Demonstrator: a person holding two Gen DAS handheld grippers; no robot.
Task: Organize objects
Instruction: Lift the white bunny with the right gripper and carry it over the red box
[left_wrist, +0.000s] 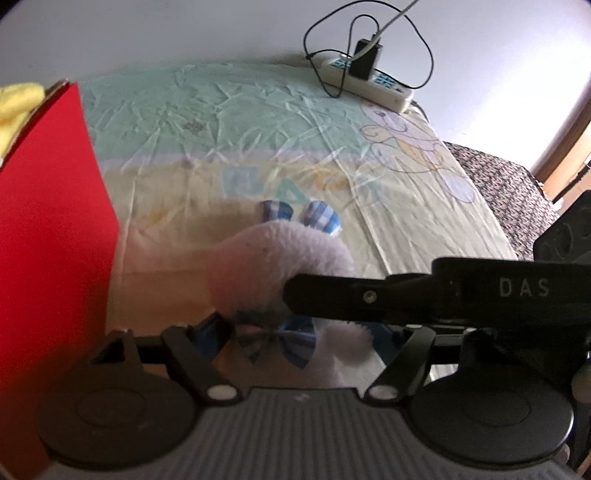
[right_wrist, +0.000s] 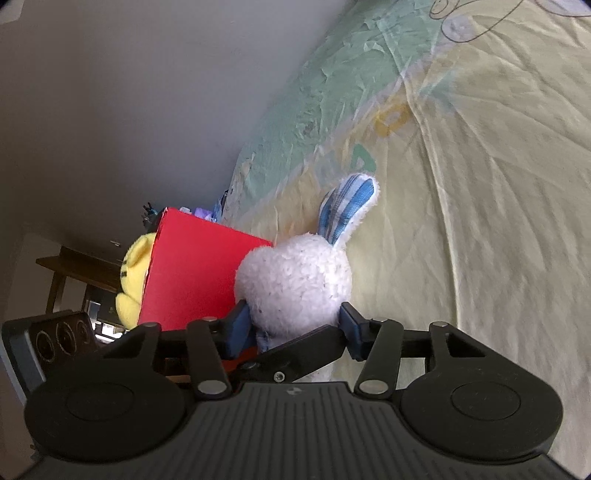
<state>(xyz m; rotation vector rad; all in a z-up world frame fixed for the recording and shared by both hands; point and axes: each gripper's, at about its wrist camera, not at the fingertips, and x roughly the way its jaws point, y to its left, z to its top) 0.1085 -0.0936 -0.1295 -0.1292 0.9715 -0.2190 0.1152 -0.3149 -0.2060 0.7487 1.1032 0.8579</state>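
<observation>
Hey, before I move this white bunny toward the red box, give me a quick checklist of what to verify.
1. Right gripper hold on white bunny: ok, fingers press both sides of its head.
2. Left gripper hold: cannot tell, bunny sits between its fingers but contact is blurred.
3. Red box nearby: ok, right beside the bunny.
4. Room inside box: cannot tell, interior hidden; yellow plush shows at its far edge.
5. Grippers clear of each other: not ok, they cross at the bunny.

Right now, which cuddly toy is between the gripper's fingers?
The white bunny with blue striped ears, lying on the bed beside the red box. The yellow toy sits in the box, untouched.
</observation>
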